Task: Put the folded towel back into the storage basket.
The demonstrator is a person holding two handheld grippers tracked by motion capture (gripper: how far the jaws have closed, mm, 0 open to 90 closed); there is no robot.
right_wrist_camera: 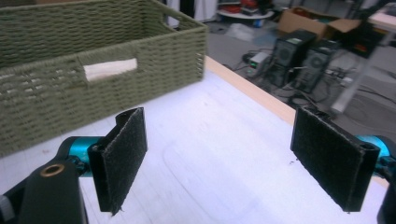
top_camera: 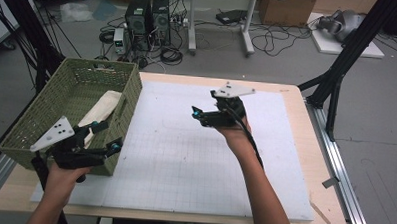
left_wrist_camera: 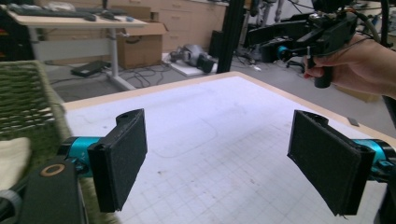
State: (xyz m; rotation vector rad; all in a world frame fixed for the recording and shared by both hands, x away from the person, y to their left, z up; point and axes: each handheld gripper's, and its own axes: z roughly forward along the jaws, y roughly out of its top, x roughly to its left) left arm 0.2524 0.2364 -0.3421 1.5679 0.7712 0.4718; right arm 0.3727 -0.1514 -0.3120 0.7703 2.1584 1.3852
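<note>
Evidently the folded cream cloth [top_camera: 102,110] is my business: it lies inside the green woven rectangular basket [top_camera: 132,97] at the table's left end, and in my right gripper view a strip of it shows through the basket's handle slot. Nothing else can be made out in the basket. My left gripper [top_camera: 105,137] hangs at the basket's near right corner, just beside the cloth, jaws spread wide and holding nothing. My right gripper [top_camera: 196,113] is lifted over the middle of the white gridded mat [top_camera: 185,161], well apart from the basket, jaws likewise parted and empty. I judge this to be a pause with the cloth resting in the basket and both tools free. If it is to come out, my next move calls for dipping the left jaws over the wall and pinching a fold, taking care not to snag the weave
</note>
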